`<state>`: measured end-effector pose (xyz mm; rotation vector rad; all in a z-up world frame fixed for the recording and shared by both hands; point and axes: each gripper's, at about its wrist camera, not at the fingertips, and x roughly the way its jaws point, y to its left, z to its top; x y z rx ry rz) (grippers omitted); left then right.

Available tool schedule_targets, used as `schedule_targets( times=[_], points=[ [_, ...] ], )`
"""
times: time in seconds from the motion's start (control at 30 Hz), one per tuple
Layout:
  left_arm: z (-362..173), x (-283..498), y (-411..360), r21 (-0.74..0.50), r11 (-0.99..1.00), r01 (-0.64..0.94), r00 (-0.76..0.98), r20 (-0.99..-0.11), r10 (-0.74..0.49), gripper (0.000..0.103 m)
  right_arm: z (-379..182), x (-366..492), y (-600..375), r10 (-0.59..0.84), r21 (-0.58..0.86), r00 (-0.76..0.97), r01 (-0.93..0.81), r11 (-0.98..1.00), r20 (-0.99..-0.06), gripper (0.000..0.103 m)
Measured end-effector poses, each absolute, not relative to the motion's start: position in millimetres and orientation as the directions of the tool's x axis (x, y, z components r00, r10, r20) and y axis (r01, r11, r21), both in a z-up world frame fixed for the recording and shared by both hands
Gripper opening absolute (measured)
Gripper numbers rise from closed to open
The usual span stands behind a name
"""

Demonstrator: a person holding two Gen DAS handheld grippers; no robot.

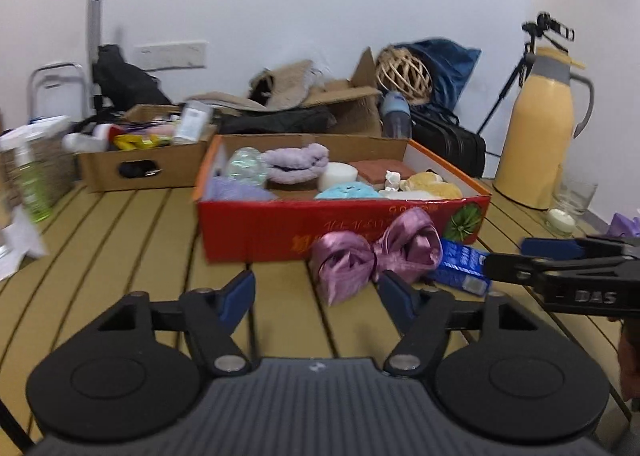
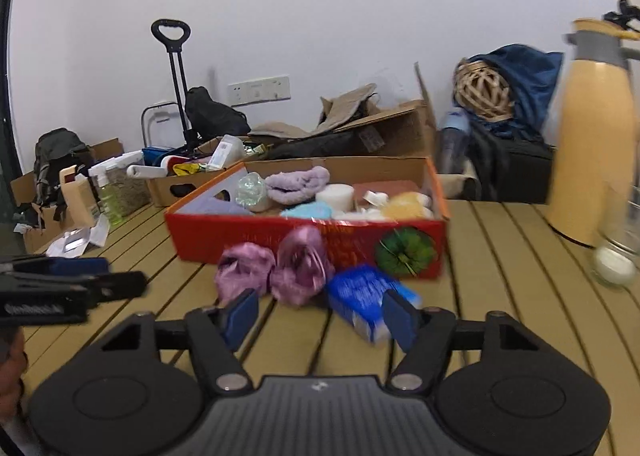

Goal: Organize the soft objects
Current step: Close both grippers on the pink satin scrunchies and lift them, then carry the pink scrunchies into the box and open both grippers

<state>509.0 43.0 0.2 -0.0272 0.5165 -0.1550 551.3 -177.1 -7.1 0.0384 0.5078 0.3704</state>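
The yellow slat table holds a red box of soft toys. A purple bow lies at the box's 6 o'clock. The left gripper and right gripper are both wide and empty. The slippery bow might slide away.

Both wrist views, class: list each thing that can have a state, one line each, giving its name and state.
Left gripper: open, empty.
Right gripper: open, empty.
Red box: lidless, holding soft items.
Purple bow: tied, on the table outside the box.
Blue packet: lying flat beside the bow.
Yellow jug: upright, lid shut.
Glass: upright.
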Motion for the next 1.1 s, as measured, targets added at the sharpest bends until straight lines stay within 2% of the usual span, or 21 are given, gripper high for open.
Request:
schedule_targets(
  times=[0.1,0.13,0.2,0.23,0.27,0.33,0.5,0.7,0.83,1.1],
  points=[
    [-12.9,554.6,34.0,-0.068,0.981,0.184,0.823,-0.535,-0.191,0.055,-15.2,595.6,-158.8,0.367,0.116,0.792,-0.357,0.927,-0.488,0.05],
    [-18.8,566.4,31.8,-0.074,0.981,0.18,0.811,-0.553,-0.191,0.048,-20.8,609.7,-152.6,0.365,0.11,0.784,-0.36,0.926,-0.503,0.048],
    [-31.6,587.8,30.6,-0.099,0.978,0.184,0.785,-0.584,-0.207,0.032,-32.9,630.9,-145.8,0.371,0.132,0.765,-0.358,0.924,-0.527,0.032],
    [-36.3,593.2,31.5,-0.119,0.973,0.2,0.773,-0.59,-0.231,0.021,-37.5,635.2,-145.1,0.384,0.148,0.756,-0.364,0.92,-0.53,0.028],
    [-40.4,595.1,34.3,-0.148,0.966,0.214,0.767,-0.587,-0.26,0.021,-41.3,637.8,-144.1,0.393,0.159,0.751,-0.367,0.916,-0.531,0.023],
    [-42.5,596.2,37.8,-0.165,0.96,0.224,0.768,-0.577,-0.278,0.019,-44.5,639.5,-141.4,0.393,0.146,0.753,-0.376,0.915,-0.528,0.023],
    [-43.1,597.3,43.1,-0.21,0.951,0.229,0.759,-0.573,-0.309,0.016,-46.3,640.0,-137.5,0.405,0.137,0.747,-0.395,0.908,-0.528,0.011],
    [-29.0,584.0,35.5,-0.155,0.963,0.221,0.783,-0.56,-0.27,0.015,-37.4,627.0,-138.9,0.415,0.142,0.759,-0.4,0.905,-0.502,0.009],
    [-0.6,546.0,29.7,-0.106,0.965,0.238,0.82,-0.51,-0.258,0.015,-9.6,587.9,-138.9,0.419,0.097,0.792,-0.423,0.901,-0.445,0.009],
    [67.1,424.9,16.4,-0.07,0.959,0.275,0.888,-0.363,-0.281,0.015,64.2,468.9,-165.4,0.469,0.092,0.83,-0.464,0.881,-0.304,0.009]
  ],
)
